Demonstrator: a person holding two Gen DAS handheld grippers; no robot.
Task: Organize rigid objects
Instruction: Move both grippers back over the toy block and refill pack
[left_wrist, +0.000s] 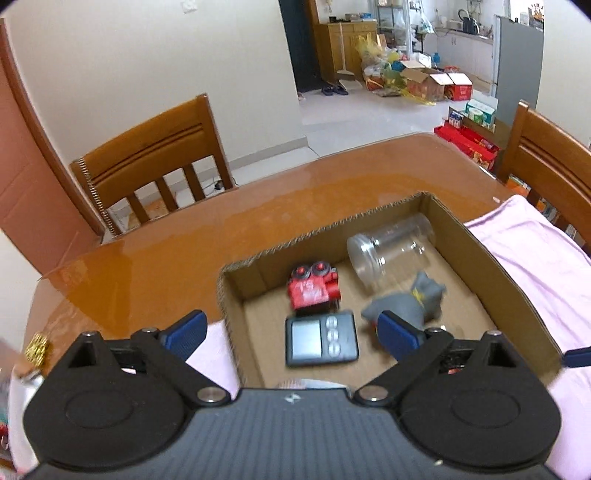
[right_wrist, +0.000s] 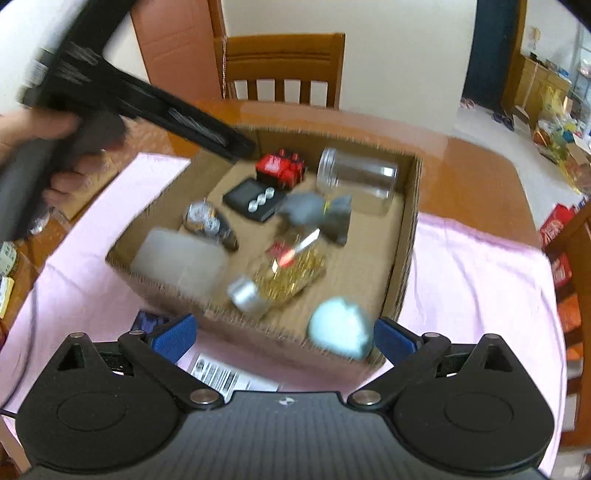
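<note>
My left gripper (left_wrist: 291, 328) stood wide apart over the cardboard box (left_wrist: 476, 251), empty, with the black timer (left_wrist: 320, 344) just ahead between its fingers and the grey toy (left_wrist: 413, 302) by the right one. My right gripper (right_wrist: 284, 334) also gaped, nothing clamped; a pale blue ball (right_wrist: 340, 326) lay beside its right finger.

you have a corrugated cardboard box (left_wrist: 476, 251), matt brown with rough cut edges, on a glossy varnished wooden table (left_wrist: 192, 221) under a soft pink cloth (left_wrist: 535, 266). inside lie a clear smooth plastic jar (left_wrist: 391, 251), a shiny red plastic toy (left_wrist: 314, 290) and a matt grey rubbery figure (left_wrist: 413, 306). your gripper pads (left_wrist: 399, 332) look ribbed blue.
</note>
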